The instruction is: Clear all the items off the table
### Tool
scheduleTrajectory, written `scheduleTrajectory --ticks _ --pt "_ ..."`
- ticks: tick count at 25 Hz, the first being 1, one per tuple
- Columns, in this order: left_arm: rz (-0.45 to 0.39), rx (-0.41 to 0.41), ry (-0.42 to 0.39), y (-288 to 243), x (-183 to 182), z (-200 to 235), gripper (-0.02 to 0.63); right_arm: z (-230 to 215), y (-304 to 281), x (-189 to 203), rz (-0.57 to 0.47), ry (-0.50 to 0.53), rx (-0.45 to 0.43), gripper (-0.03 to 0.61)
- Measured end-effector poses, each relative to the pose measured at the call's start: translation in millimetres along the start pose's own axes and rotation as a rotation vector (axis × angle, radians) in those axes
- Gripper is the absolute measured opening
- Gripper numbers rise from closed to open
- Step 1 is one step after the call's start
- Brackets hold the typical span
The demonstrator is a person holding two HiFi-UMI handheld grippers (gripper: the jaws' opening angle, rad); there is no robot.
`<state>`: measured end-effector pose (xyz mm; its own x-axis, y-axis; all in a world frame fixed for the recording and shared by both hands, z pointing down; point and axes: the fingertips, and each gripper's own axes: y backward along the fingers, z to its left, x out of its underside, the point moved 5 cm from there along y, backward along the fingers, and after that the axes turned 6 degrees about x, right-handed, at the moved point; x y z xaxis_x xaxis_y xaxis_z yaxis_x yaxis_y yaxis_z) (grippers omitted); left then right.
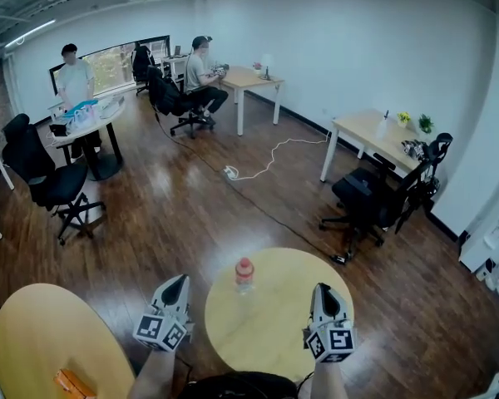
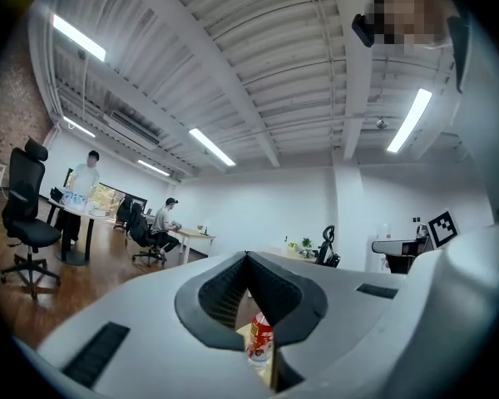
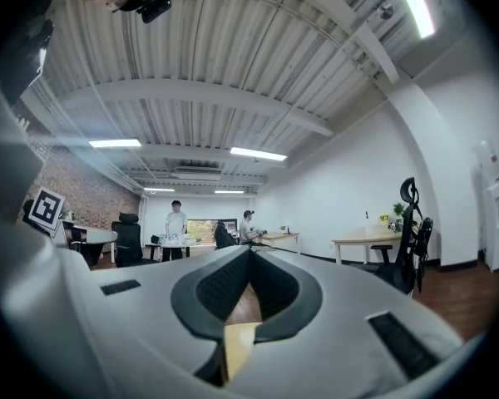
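Pale wood is seen on the round bench (image 1: 266, 331) below the head camera. One bottle (image 1: 244, 274) is stood upright on it, close to the far edge and a little left of the middle. The bottle is clear, with a red cap and a red label.

The left tongs (image 1: 178, 281) are held just off the bench's left edge, over the floor (image 1: 191, 214), and are pointed away from the person. Their jaws are closed tip to tip and nothing is gripped. In the left gripper view the bottle is seen beyond the closed jaws, through the gap beneath their tips, and it is not touched by them.

The right tongs (image 1: 320, 291) are held over the bench, near its right edge, and are pointed the same way. Their jaws are likewise brought together at the tips and nothing is held. In the right gripper view only bare bench top is seen through the gap beneath them.

A second bench (image 1: 41, 331) is placed at the lower left of the head view, and an orange item (image 1: 73, 384) is laid near its near edge; what it is cannot be told.

A white cable (image 1: 266, 160) is trailed across the floor farther off.
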<state>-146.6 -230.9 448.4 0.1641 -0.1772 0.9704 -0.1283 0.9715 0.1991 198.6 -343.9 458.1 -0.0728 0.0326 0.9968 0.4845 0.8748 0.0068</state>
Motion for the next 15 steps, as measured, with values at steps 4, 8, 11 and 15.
scheduleTrajectory --ticks 4,8,11,15 --pt "-0.008 0.003 -0.005 8 -6 12 0.002 22 -6 -3 -0.004 0.017 -0.016 0.005" --pt "0.0 -0.015 0.006 15 -10 23 0.002 31 -5 -7 -0.012 0.019 -0.018 0.005" --pt "-0.026 -0.036 0.028 20 -14 33 0.002 36 -3 -7 -0.012 0.018 -0.013 0.005" --pt "-0.024 -0.059 0.029 29 -15 45 0.002 44 -1 -7 -0.016 0.002 -0.001 0.005"
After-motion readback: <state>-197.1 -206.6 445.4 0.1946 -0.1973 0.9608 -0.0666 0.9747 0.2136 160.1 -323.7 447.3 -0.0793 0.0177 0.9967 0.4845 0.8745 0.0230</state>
